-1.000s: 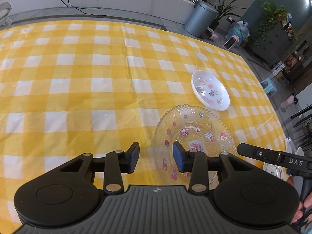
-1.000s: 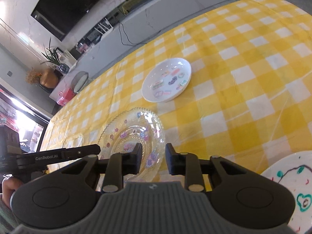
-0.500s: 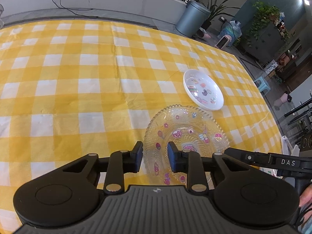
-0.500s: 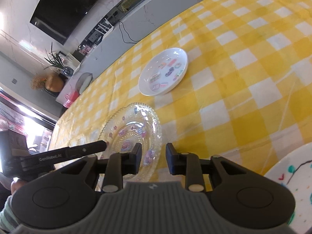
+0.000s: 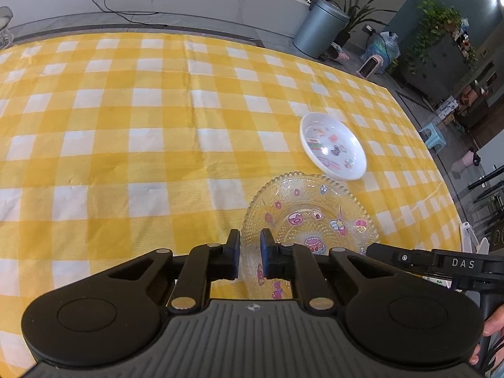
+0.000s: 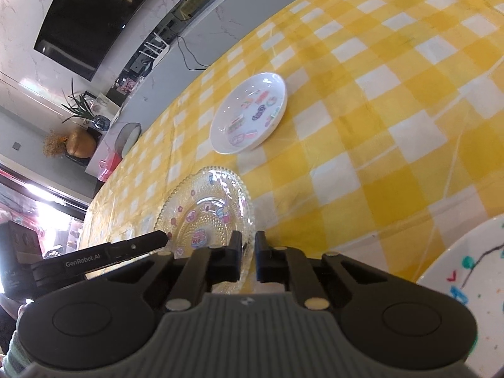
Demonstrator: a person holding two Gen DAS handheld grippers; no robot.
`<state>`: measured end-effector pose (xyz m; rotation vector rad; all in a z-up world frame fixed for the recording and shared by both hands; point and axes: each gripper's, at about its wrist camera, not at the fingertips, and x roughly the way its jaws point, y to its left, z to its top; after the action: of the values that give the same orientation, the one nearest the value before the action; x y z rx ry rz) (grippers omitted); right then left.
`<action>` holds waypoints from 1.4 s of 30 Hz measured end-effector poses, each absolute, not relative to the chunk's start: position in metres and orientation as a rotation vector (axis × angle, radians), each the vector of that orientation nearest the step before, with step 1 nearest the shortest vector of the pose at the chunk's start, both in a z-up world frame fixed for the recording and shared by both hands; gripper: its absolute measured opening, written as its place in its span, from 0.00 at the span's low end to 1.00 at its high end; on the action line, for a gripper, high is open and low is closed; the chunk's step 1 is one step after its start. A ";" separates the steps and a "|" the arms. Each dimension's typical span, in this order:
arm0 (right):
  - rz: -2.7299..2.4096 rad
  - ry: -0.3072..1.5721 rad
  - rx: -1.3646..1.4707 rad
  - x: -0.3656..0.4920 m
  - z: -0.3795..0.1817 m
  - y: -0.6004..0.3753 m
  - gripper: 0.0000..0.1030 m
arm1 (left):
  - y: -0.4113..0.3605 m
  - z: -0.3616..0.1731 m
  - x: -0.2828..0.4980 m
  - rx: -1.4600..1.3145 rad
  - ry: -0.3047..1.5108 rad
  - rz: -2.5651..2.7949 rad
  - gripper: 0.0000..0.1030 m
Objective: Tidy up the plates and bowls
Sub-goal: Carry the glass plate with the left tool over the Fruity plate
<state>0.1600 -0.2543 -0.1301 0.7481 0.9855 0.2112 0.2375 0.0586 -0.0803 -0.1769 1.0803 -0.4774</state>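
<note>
A clear glass plate (image 5: pixel 315 217) with beaded rim and cartoon stickers lies on the yellow checked tablecloth (image 5: pixel 126 157). My left gripper (image 5: pixel 250 245) straddles its left rim; the jaws are closing, with a sliver of gap showing beside the glass. On the opposite rim of the glass plate (image 6: pixel 204 217), my right gripper (image 6: pixel 248 245) is closing and its pads pinch the edge. A small white dish (image 5: pixel 332 146) with stickers sits just beyond the plate, and the right wrist view shows this white dish (image 6: pixel 249 119) too.
A white plate with painted marks (image 6: pixel 466 277) lies at my right gripper's right side. A grey bin (image 5: pixel 321 28) and potted plants stand past the table's far edge. A hand (image 5: pixel 491 324) holds the right gripper's handle. Open cloth spreads to the left.
Both grippers' jaws have narrowed onto the glass plate's opposite rims. The right wrist view has tilted somewhat. The plates have stayed in place.
</note>
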 end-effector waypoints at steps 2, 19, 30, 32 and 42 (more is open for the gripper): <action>0.206 0.980 0.770 0.158 -0.129 -0.259 0.06 | 0.057 -0.077 0.237 -0.171 1.076 -0.478 0.14; 0.160 0.915 0.896 0.138 -0.112 -0.289 0.05 | 0.009 -0.029 0.241 -0.014 1.060 -0.515 0.13; 0.113 0.877 0.950 0.100 -0.089 -0.344 0.05 | -0.040 -0.014 0.219 -0.062 1.073 -0.545 0.13; 0.104 0.874 0.950 0.092 -0.084 -0.353 0.05 | -0.047 -0.013 0.212 -0.084 1.076 -0.546 0.13; 0.055 0.916 0.904 0.049 -0.068 -0.396 0.05 | -0.091 -0.014 0.161 -0.138 1.088 -0.548 0.12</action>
<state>0.0489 -0.3962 -0.0681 0.9035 0.9155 0.0554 0.1615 -0.0907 -0.0136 -0.1385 1.0878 -0.5476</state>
